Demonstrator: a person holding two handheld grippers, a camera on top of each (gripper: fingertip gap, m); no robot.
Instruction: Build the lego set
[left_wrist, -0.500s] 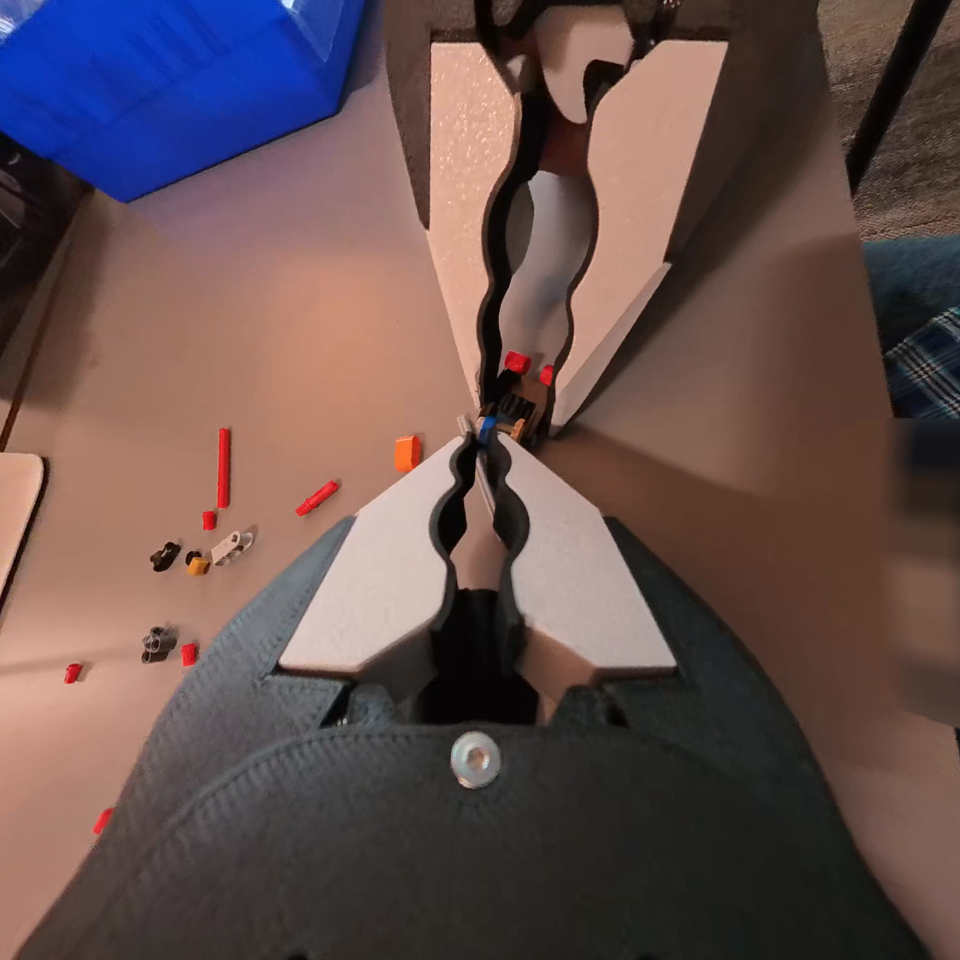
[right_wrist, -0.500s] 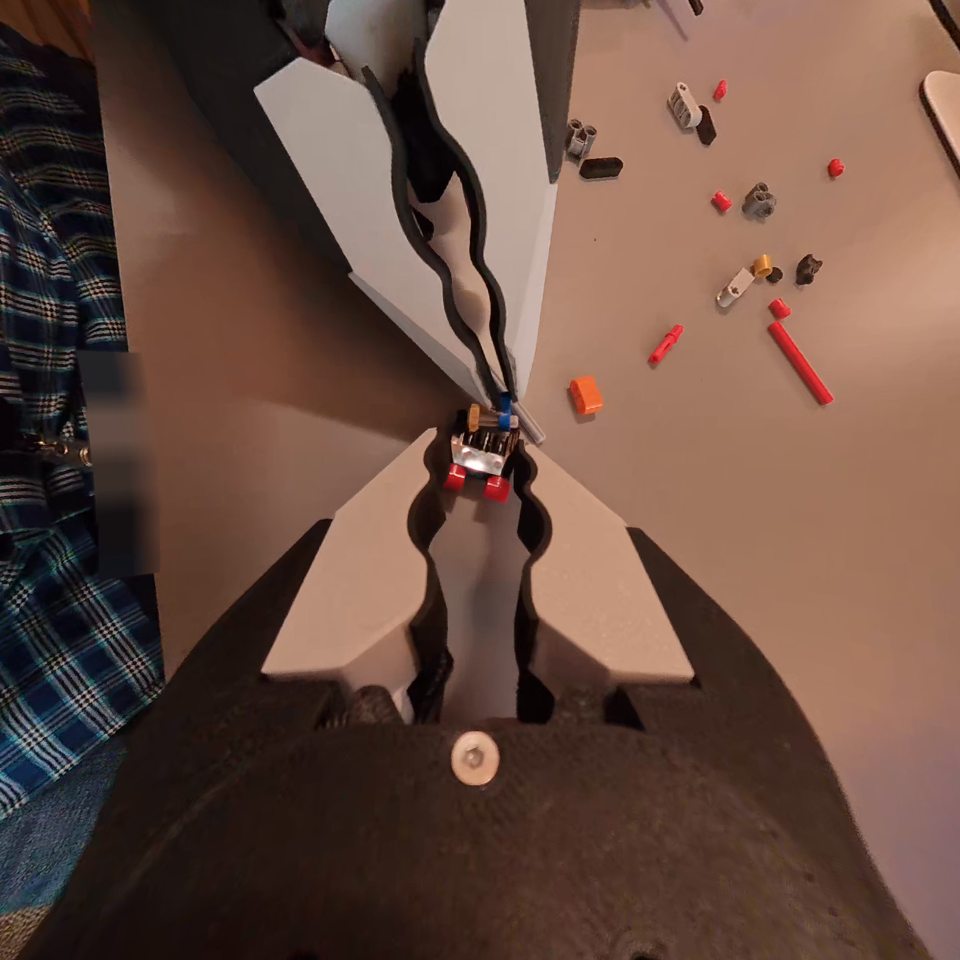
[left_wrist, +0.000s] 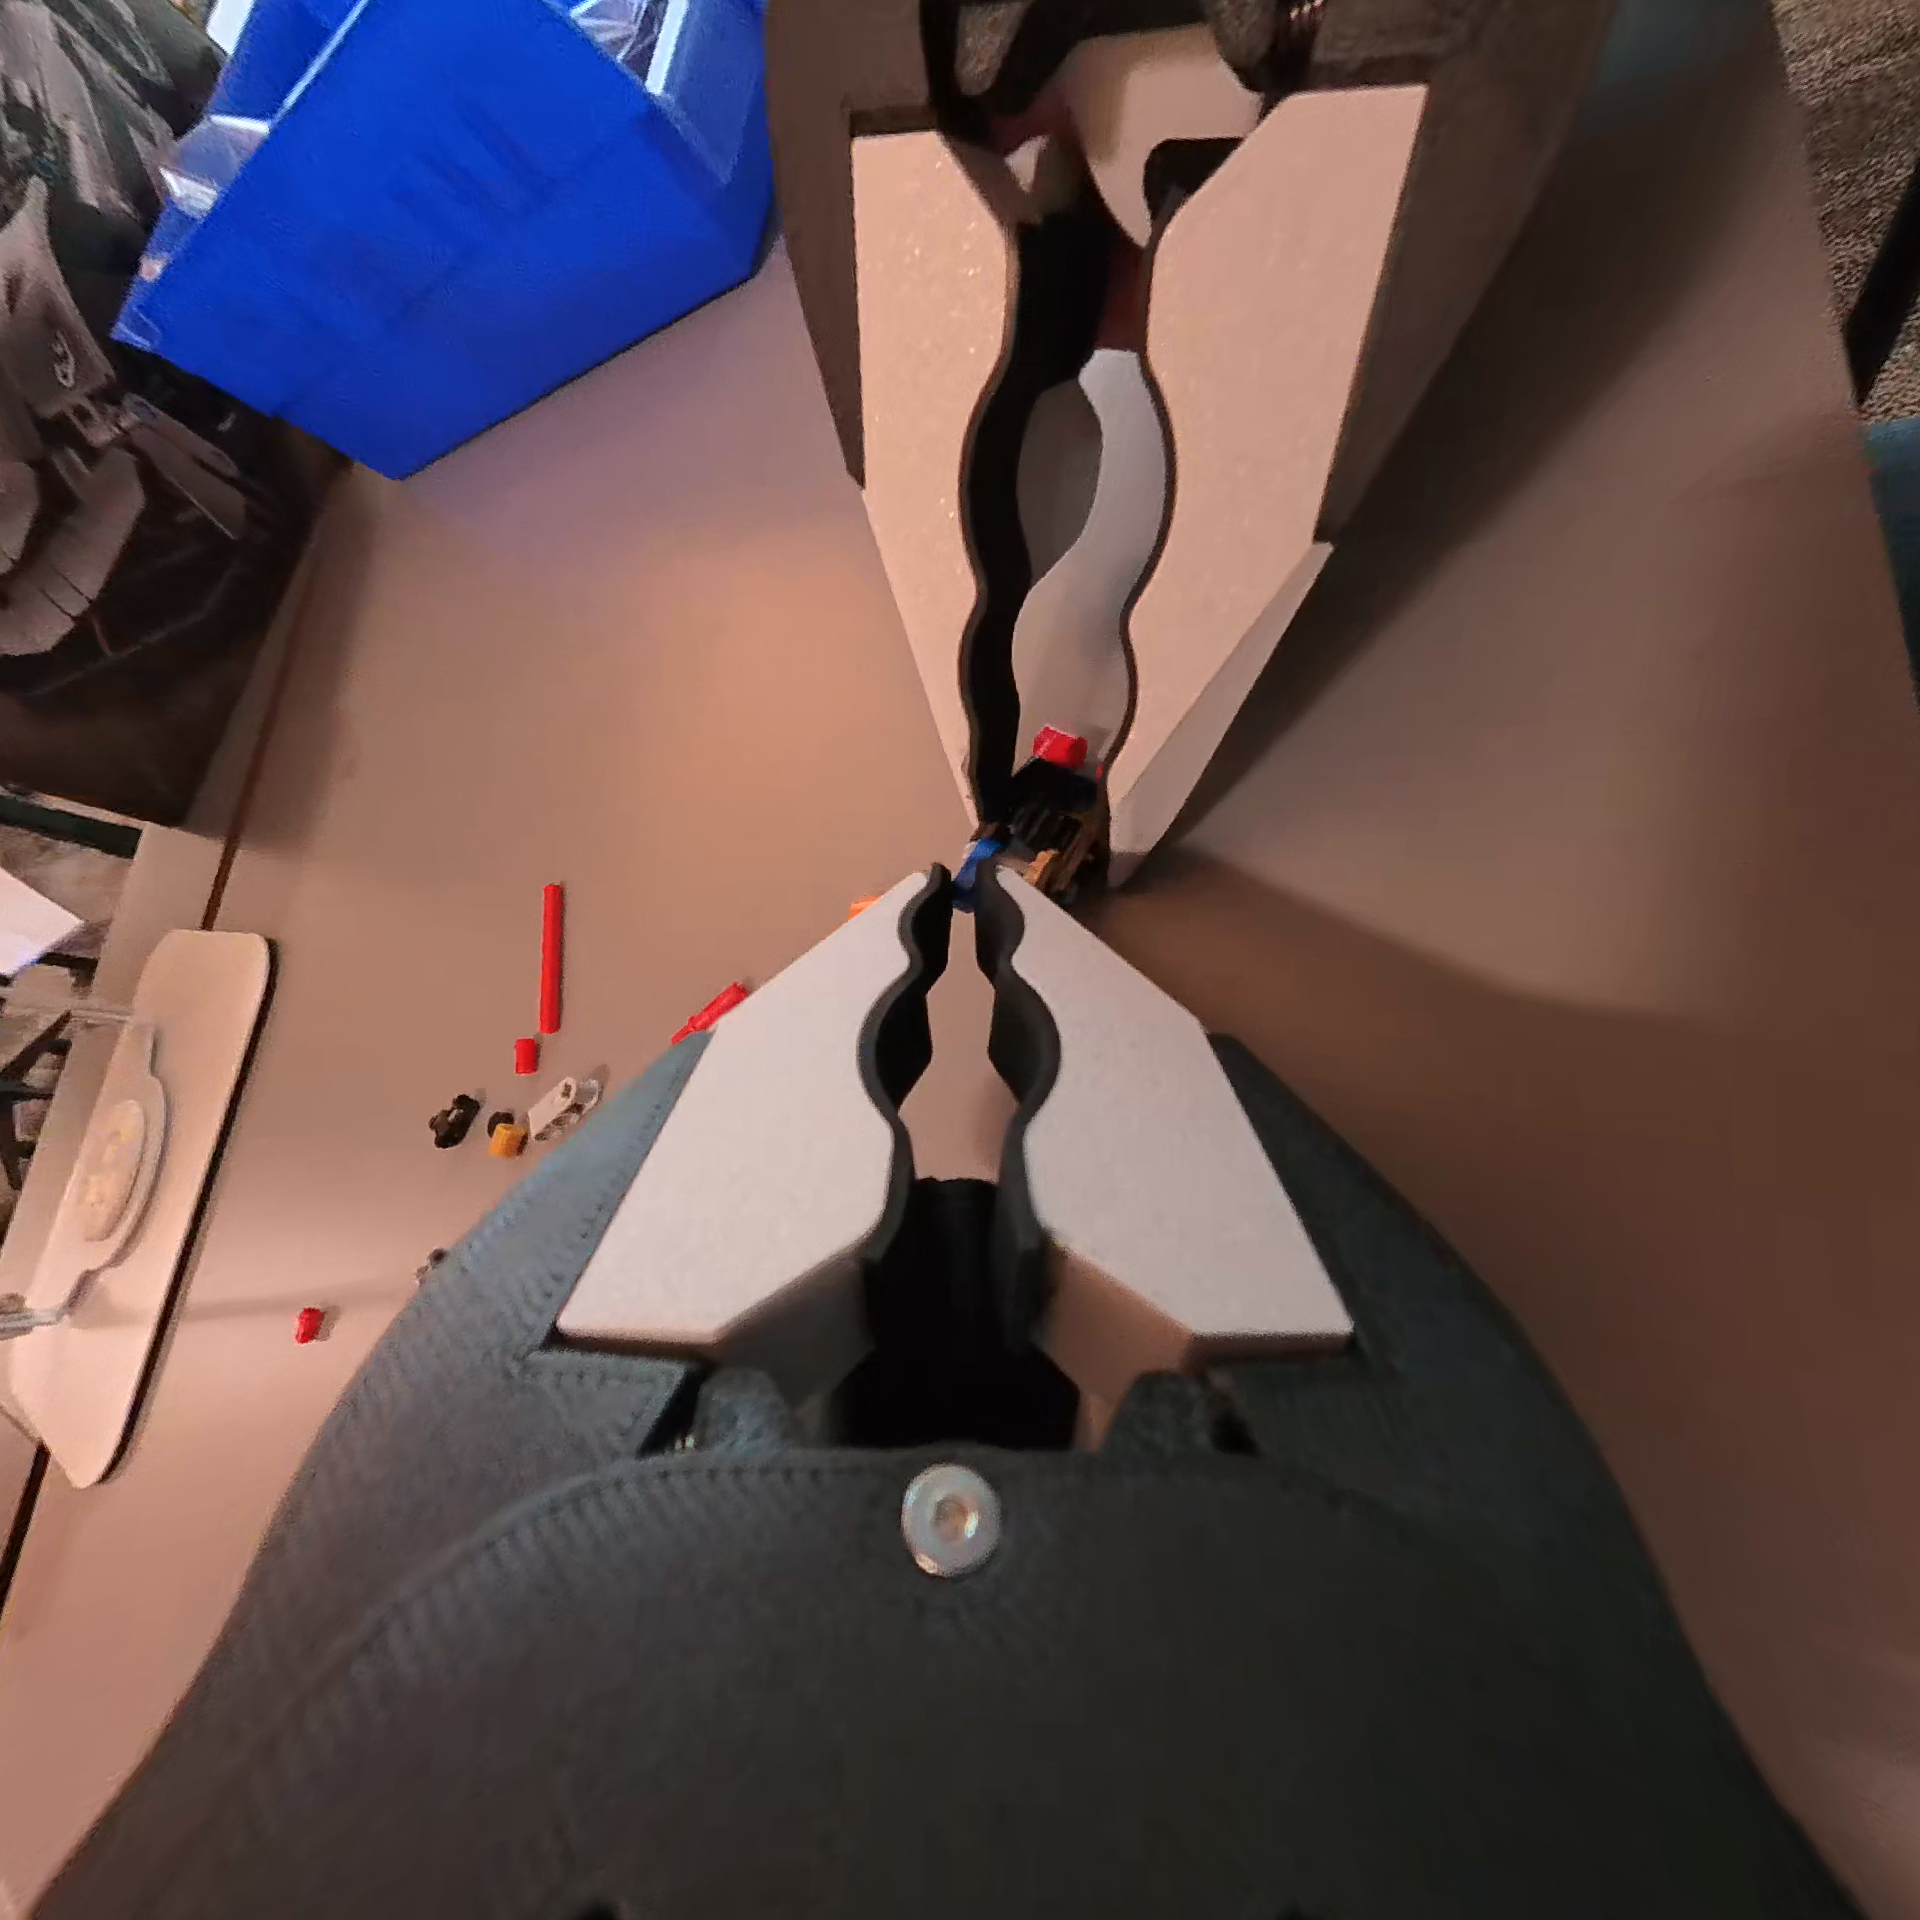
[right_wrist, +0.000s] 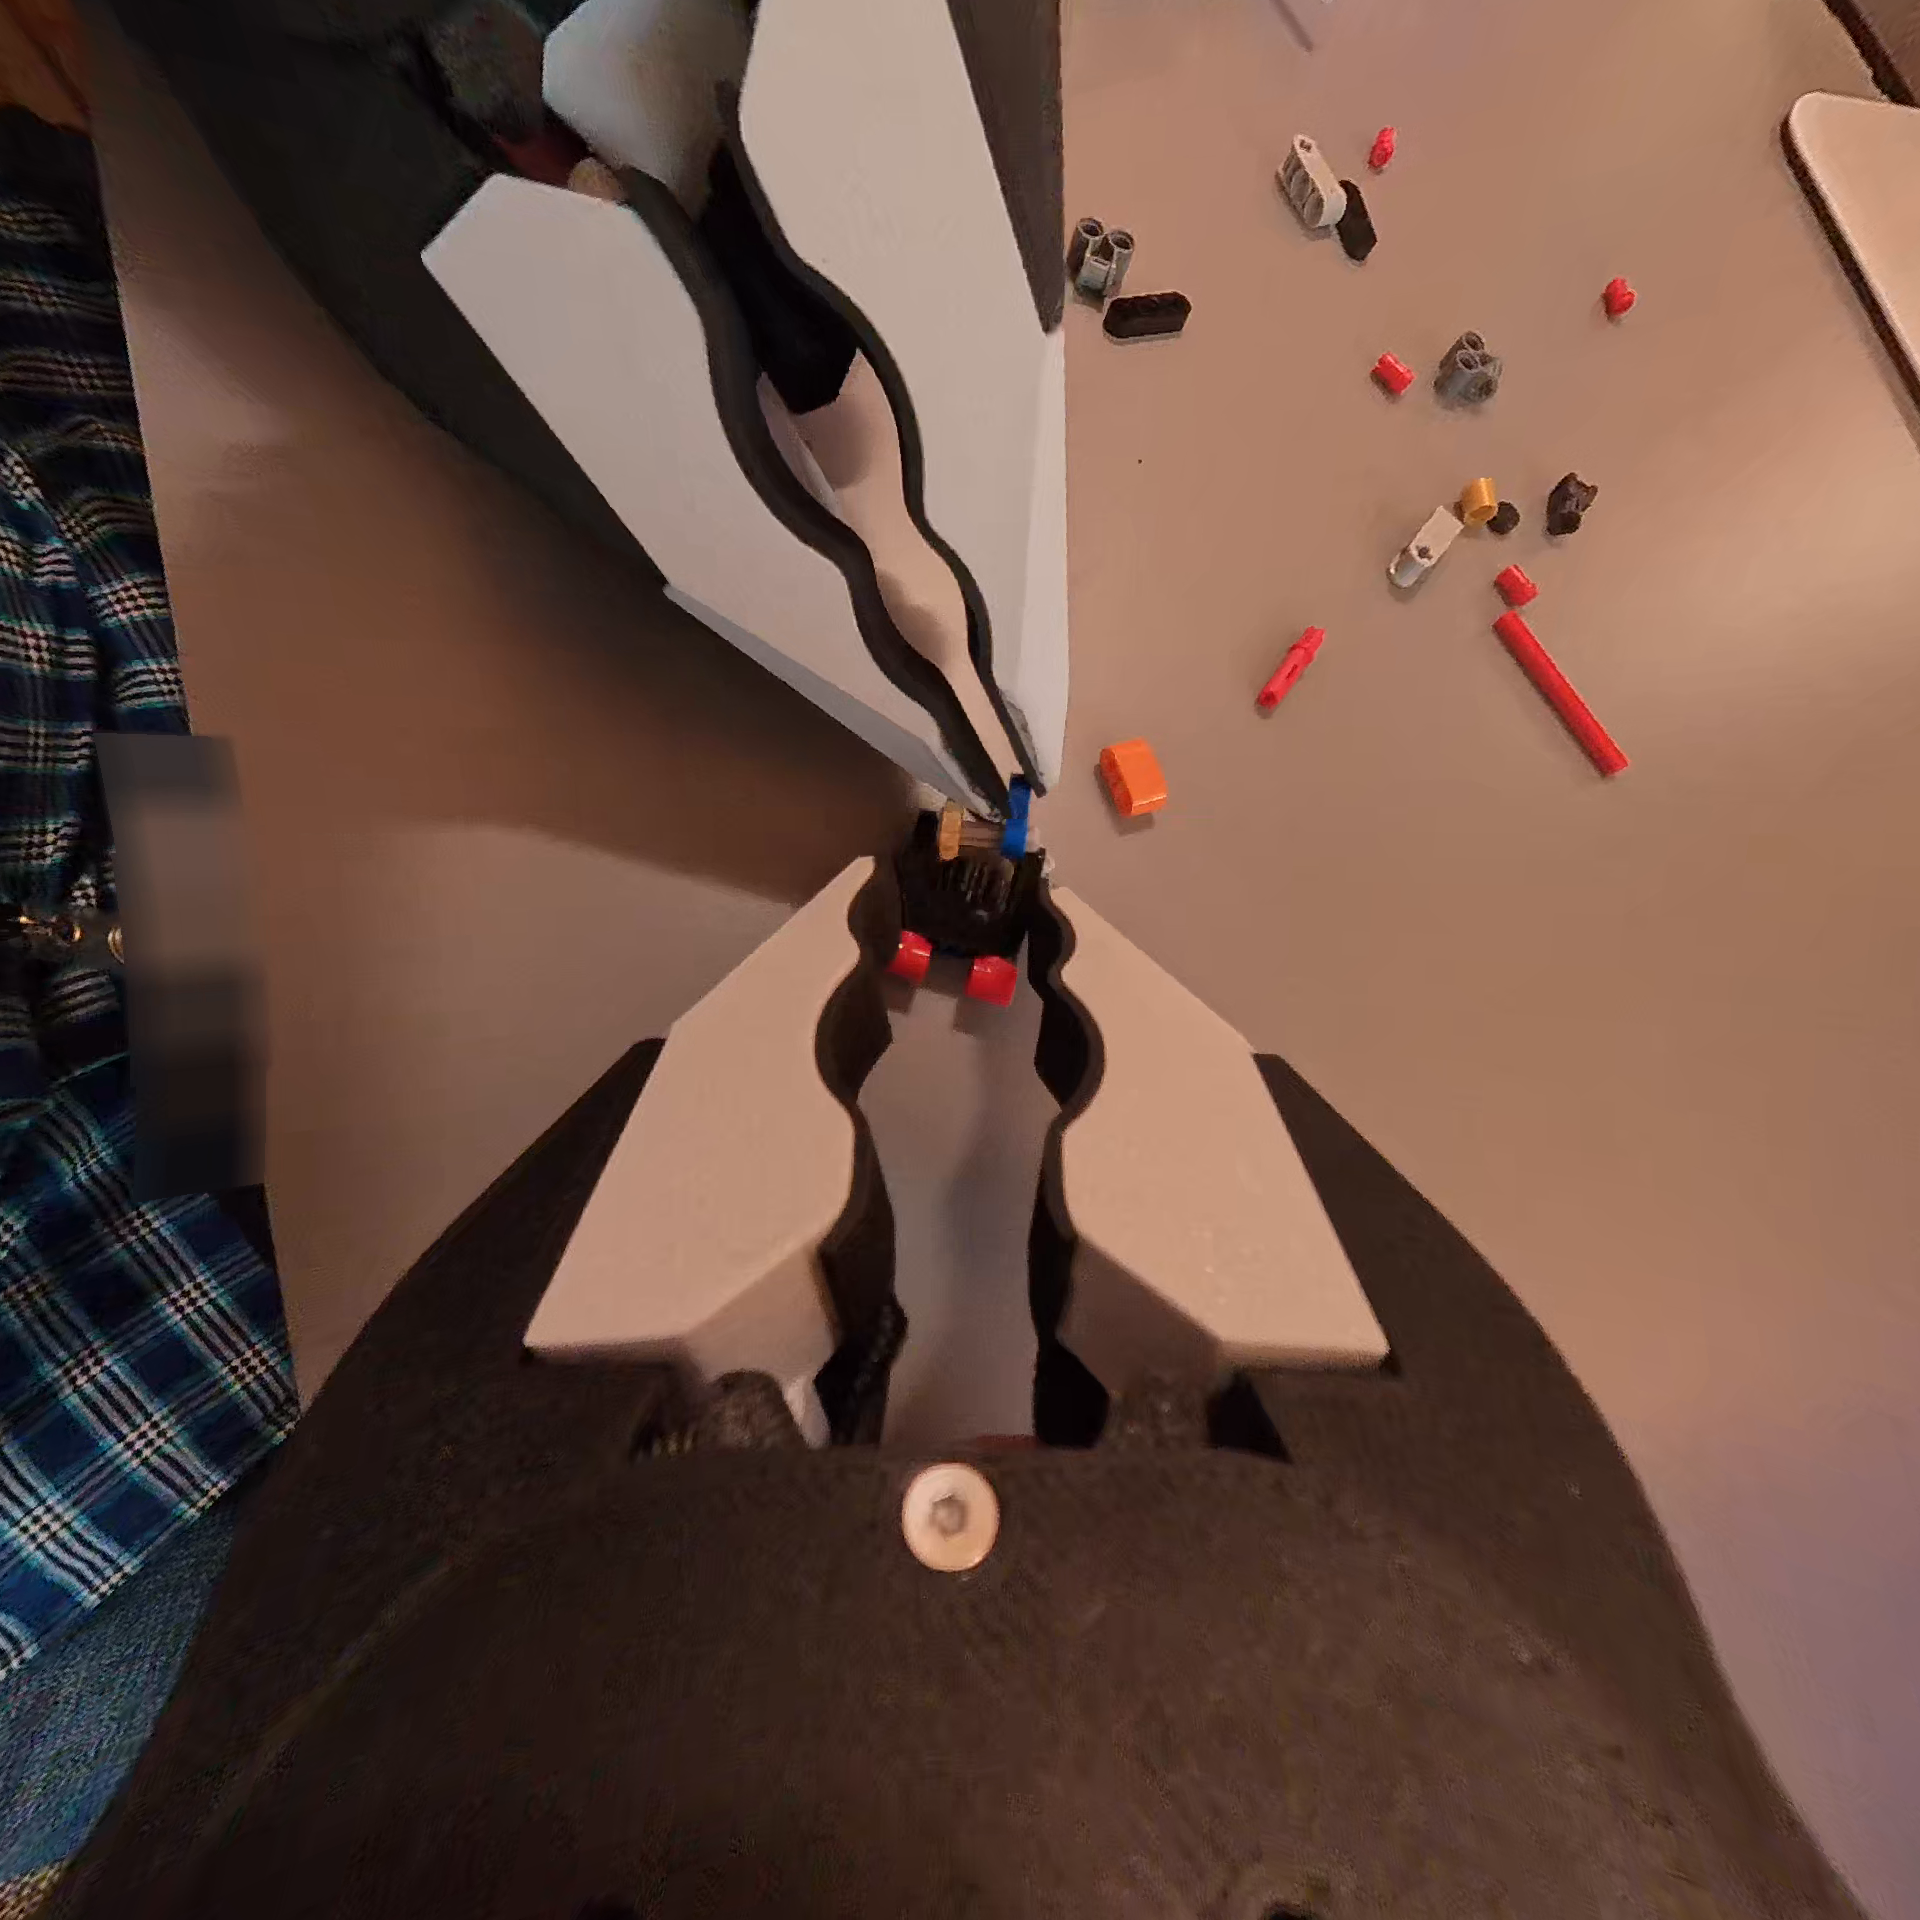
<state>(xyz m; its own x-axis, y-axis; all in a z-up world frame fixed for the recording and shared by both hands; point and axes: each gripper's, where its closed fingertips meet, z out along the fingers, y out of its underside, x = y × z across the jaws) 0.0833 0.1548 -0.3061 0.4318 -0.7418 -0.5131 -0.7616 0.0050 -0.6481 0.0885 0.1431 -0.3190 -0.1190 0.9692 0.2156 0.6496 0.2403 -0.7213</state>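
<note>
Presently: right gripper (right_wrist: 951, 904) clamped on black assembly (right_wrist: 961, 899), held steady above mid-bench (right_wrist: 1351, 1039); left gripper (left_wrist: 966, 894) pinched on blue pin (left_wrist: 971, 868), tip at assembly's end, presumably for insertion. Loose parts (right_wrist: 1455, 520) toward far edge.

black lego assembly (right_wrist: 961, 904), red pegs, blue pin (right_wrist: 1016, 814)

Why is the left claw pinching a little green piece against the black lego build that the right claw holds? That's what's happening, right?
Almost. The piece in the left claw is blue, not green; the right wrist view shows it clearly. The rest holds: it is pinched against the black lego build that the right claw holds.
</note>
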